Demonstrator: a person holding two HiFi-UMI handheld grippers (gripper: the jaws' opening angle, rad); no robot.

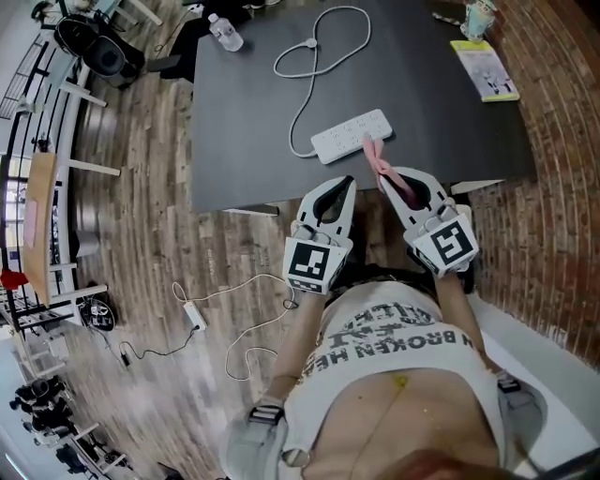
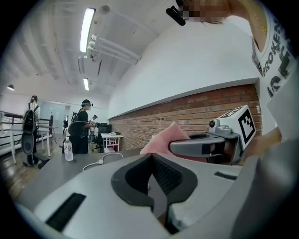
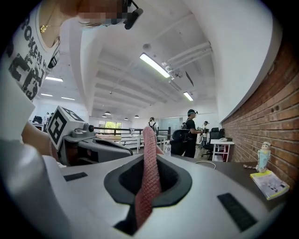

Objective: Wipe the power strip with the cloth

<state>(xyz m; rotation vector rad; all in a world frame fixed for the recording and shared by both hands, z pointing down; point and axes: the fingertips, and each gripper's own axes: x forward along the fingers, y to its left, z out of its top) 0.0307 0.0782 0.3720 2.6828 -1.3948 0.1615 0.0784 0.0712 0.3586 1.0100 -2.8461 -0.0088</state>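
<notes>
A white power strip point(image 1: 351, 136) lies on the dark table point(image 1: 244, 112), its white cable point(image 1: 314, 56) looping toward the far edge. The pink cloth point(image 1: 380, 167) is pinched in my right gripper point(image 1: 386, 178), which is shut on it; the cloth's free end hangs over the strip's near end. From the right gripper view the cloth point(image 3: 148, 172) stands up between the jaws. My left gripper point(image 1: 349, 183) is shut and empty, held near the table's front edge, left of the right one. In the left gripper view its jaws point(image 2: 150, 161) meet, with the cloth point(image 2: 163, 139) beyond.
A water bottle point(image 1: 225, 33) stands at the table's far left, and a yellow-green booklet point(image 1: 485, 70) and a small figurine point(image 1: 478, 17) at its far right. A brick wall point(image 1: 553, 187) runs along the right. Another strip with cable point(image 1: 195, 314) lies on the wooden floor. People stand in the background point(image 2: 84, 126).
</notes>
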